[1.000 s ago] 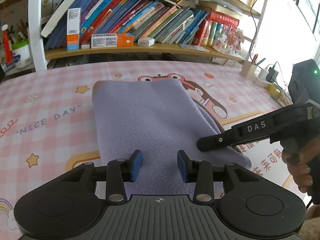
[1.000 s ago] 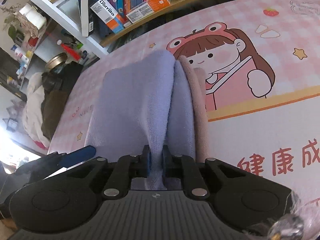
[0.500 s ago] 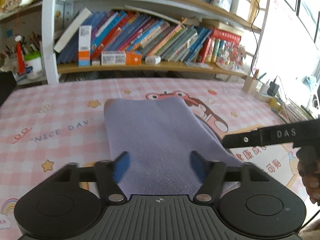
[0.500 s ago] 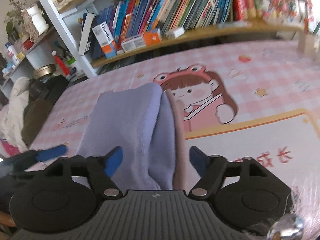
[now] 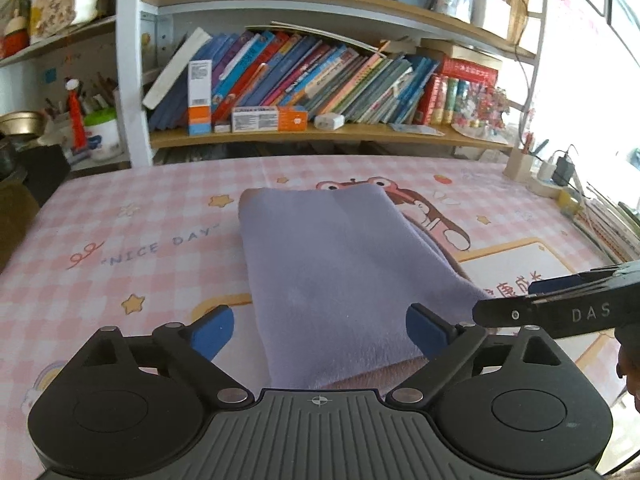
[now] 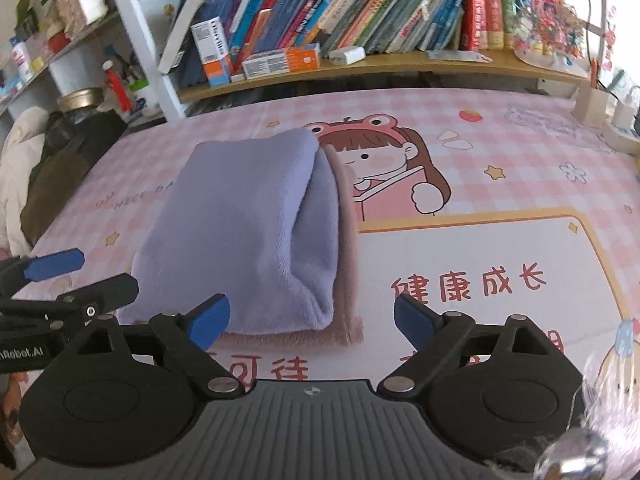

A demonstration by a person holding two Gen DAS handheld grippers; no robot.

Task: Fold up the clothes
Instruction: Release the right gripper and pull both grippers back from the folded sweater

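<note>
A folded lavender garment with a pinkish lining lies flat on the pink cartoon tablecloth. In the right wrist view it lies folded with its open edge on the right. My left gripper is open and empty, raised over the garment's near edge. My right gripper is open and empty, just short of the garment's near right corner. The right gripper's finger shows in the left wrist view. The left gripper's fingers show at the left of the right wrist view.
A bookshelf full of books and boxes runs along the table's far edge. A pen holder and chargers stand at the far right. Dark bags and clothes lie off the table's left side.
My right gripper let go of the garment's edge and opened wide. My left gripper opened wider. Both pulled back and up, and the garment now lies flat.
</note>
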